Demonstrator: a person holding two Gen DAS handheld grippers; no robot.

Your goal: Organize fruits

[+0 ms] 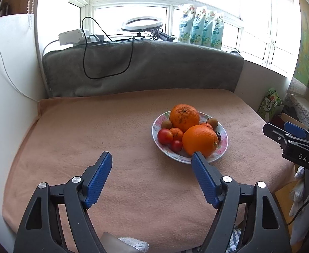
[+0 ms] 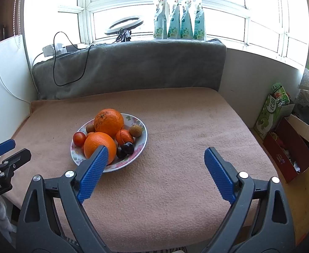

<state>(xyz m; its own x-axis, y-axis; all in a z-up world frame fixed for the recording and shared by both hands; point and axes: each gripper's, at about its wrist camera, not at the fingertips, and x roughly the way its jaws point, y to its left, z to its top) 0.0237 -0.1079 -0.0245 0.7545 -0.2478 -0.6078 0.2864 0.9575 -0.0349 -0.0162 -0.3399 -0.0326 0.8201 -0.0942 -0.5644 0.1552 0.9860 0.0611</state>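
A flowered plate (image 1: 223, 147) (image 2: 141, 141) sits on the peach cloth and holds the fruit. On it are two big oranges (image 1: 200, 140) (image 2: 109, 122), small mandarins (image 1: 176, 133), red cherry tomatoes (image 1: 165, 136) (image 2: 79, 138), brown longans (image 2: 135, 130) and dark cherries (image 2: 126, 148). My left gripper (image 1: 152, 158) is open and empty, hovering in front of the plate. My right gripper (image 2: 156, 152) is open and empty, to the right of the plate. Each gripper shows at the edge of the other's view.
The peach cloth (image 1: 91, 137) covers the table. A grey towel (image 1: 154, 67) lines the back below the window, with a black cable over it. Pouches (image 2: 179, 19) and a ring light (image 1: 142, 23) stand on the sill. Boxes (image 2: 289, 147) sit off the right edge.
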